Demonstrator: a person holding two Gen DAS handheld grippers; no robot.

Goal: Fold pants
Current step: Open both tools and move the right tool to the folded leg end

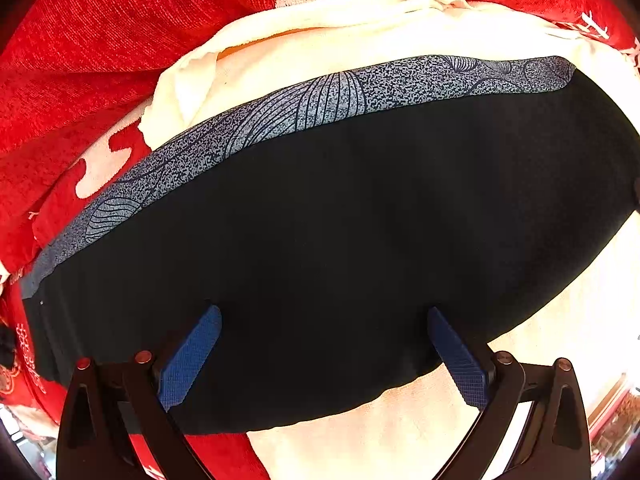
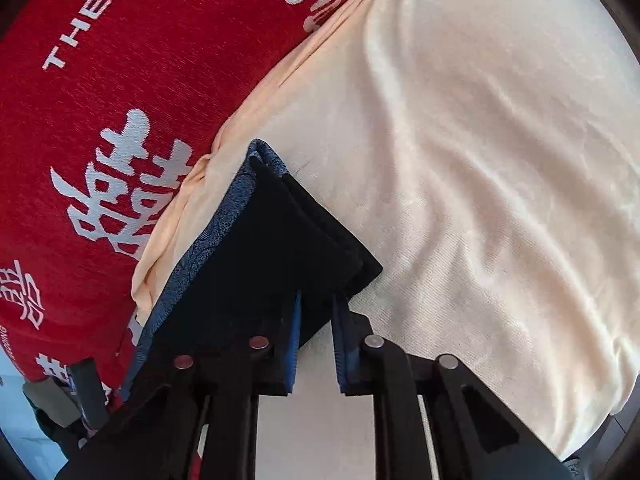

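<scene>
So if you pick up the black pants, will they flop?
Probably yes. The pants lie in soft folded layers, so loose ends would likely droop. They look thin and probably light. The right gripper sits at their corner.

place: home, likely a bedroom or sitting room | evidence: red cover [image 2: 132, 92] woven with white Chinese double-happiness characters and Latin letters | cream plush blanket [image 2: 480, 160] spread over a soft, rounded cushion or bed | no worktop or shelving visible

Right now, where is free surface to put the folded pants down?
Free: the cream blanket right of the pants. Crowded: the left, where the red cover borders them. The right gripper sits at their corner.
</scene>
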